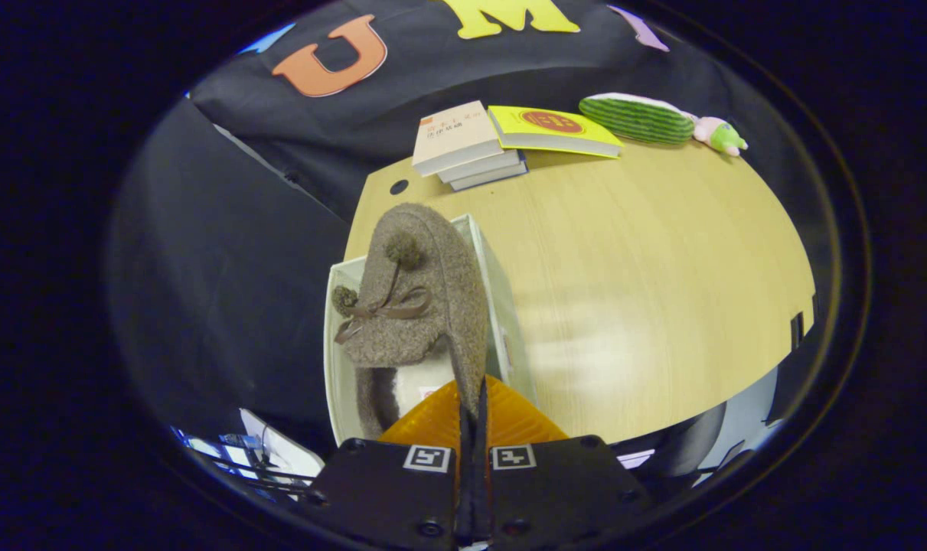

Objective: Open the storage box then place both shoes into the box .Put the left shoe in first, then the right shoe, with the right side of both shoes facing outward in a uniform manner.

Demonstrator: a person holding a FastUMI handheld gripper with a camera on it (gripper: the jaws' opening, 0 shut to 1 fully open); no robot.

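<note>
A brown fuzzy slipper (425, 306) with a bow and two pompoms hangs from my gripper (472, 405), whose two fingers press together on the slipper's side wall near the heel. The toe points away from me. Beneath and around the slipper stands the white storage box (497, 283), open at the top, at the left end of the wooden table (647, 275). The slipper is partly over the box opening, its lower part inside the walls. The slipper hides most of the box interior.
A stack of books (471, 145) and a yellow book (551, 128) lie at the table's far edge. A green striped plush toy (639, 119) rests beside them, with a small pink and green one (719, 136) next to it. A round cable hole (399, 187) is near the far left corner.
</note>
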